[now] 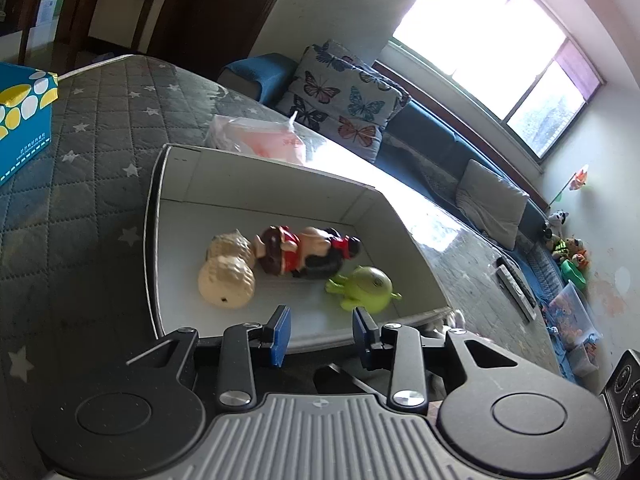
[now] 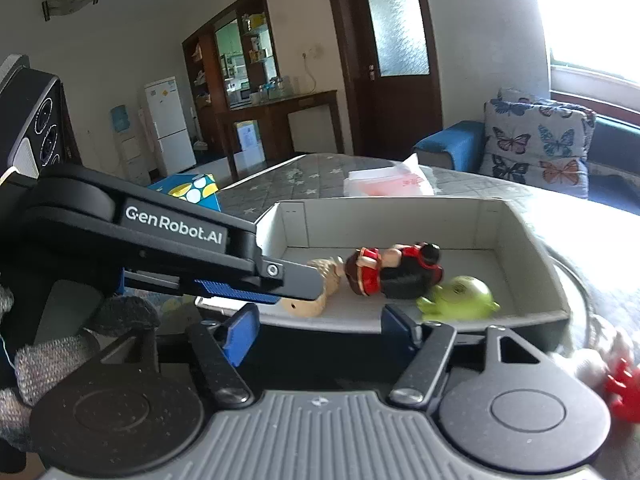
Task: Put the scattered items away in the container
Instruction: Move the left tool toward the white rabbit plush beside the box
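Observation:
A white open box stands on the quilted star-patterned table. Inside it lie a beige figure, a doll in red and black and a green one-eyed toy. My left gripper hovers open at the box's near wall, with nothing between its blue pads. In the right wrist view the same box, doll and green toy appear. My right gripper is open and empty just before the near wall. A blurred white and red toy lies outside the box, at the right.
A blue tissue box and a plastic bag sit on the table beyond the box. A blue sofa with a butterfly cushion runs along the window. A remote lies on the table's right side. A gloved hand is at lower left.

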`<state>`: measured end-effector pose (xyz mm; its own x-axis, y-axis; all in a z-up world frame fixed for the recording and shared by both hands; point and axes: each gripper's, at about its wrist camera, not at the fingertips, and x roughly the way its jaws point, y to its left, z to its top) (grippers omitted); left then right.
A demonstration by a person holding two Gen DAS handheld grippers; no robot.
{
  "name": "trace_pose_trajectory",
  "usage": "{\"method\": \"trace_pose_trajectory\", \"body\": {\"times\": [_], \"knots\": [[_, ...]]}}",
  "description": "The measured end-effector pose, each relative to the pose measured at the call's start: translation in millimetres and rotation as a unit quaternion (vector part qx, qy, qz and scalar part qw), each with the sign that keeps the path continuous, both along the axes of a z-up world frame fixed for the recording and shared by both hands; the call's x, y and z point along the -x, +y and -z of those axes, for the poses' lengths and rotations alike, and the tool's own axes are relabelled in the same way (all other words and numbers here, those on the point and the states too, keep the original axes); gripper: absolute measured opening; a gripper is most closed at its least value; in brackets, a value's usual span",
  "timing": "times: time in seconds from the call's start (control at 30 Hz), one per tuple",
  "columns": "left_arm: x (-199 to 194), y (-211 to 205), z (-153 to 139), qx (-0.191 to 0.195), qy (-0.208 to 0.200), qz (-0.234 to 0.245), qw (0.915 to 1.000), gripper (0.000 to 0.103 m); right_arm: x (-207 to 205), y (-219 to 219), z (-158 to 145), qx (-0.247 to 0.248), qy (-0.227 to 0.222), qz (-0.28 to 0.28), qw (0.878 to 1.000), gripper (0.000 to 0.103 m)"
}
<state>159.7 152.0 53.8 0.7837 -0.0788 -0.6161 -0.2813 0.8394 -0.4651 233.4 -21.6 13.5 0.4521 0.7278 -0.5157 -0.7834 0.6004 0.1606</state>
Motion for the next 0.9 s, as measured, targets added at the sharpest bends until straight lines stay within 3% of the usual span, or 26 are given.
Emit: {"method": "trace_pose_trajectory", "body": {"times": [0.37,0.7,0.9], "knots": [[7.6,-34.5,14.9,0.007,0.011,0.027,0.9996,0.037,17.6,-50.5,11.7,0.014,-0.008,0.038,0.999,0.083],[-11.2,-58.6,39.9,0.011,0.038,0.058,0.9975,0.037,3.7,-86.0,27.7,0.027,0.002,0.087,0.996,0.085],[-31.7,-78.1,51.0,-0.008,0.043,0.083,0.9956,0.037,-4.0,-105.3,34.4,0.028,0.013,0.109,0.994,0.086]]}}
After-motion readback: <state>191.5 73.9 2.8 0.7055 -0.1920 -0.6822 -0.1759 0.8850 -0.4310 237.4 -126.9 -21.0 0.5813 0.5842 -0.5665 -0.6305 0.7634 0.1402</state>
